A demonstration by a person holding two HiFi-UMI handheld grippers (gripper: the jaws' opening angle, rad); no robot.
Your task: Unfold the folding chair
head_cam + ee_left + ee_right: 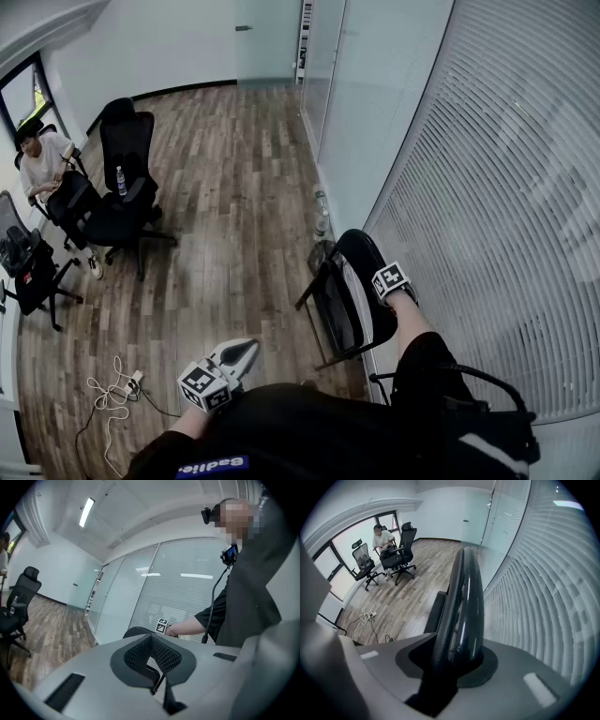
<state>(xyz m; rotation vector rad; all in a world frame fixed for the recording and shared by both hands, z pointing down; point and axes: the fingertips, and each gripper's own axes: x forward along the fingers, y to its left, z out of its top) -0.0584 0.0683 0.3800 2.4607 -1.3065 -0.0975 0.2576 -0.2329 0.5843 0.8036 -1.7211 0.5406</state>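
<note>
The black folding chair [345,302] stands folded flat, close to the blind-covered glass wall. In the right gripper view its glossy curved top edge [464,597] runs straight out from between the jaws. My right gripper [377,274] points steeply down and is shut on that top edge. My left gripper [242,352] hangs near my body, left of the chair and apart from it. In the left gripper view the left gripper [153,666] has its jaws shut with nothing between them, and the chair's top [137,631] shows beyond.
Black office chairs [127,183] and a seated person [42,161] are at the far left. A white power strip with cable [117,389] lies on the wood floor near my left side. Bottles [322,217] stand by the glass wall [487,187] behind the chair.
</note>
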